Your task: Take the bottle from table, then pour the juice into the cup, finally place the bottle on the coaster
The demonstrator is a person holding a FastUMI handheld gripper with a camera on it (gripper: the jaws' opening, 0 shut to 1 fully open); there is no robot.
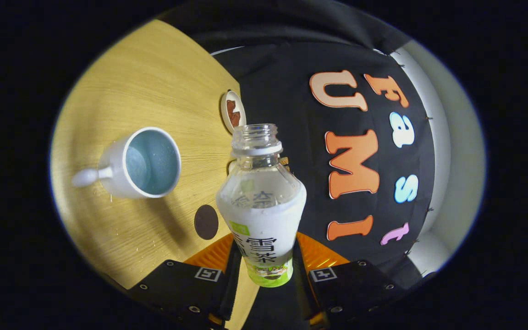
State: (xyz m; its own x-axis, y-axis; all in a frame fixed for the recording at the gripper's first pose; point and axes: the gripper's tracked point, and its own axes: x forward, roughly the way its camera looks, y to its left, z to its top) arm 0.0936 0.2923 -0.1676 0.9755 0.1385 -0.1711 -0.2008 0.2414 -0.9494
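gripper (264, 268) clamped on uncapped bottle (261, 201), center frame, both fingers pressing its sides. white cup (139, 162) left on wood table (154, 82); coaster (233, 112) above bottle's neck.

Gripper-mounted fisheye, rolled sideways.
It looks forward along the gripper (266, 256), close on the held bottle (261, 206), table (154, 82) tilted behind.

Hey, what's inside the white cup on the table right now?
The cup shows a pale, bare-looking inner wall and bottom; no juice is visible in it. The bottle, clamped in the gripper, is capless, and its label hides its lower contents.
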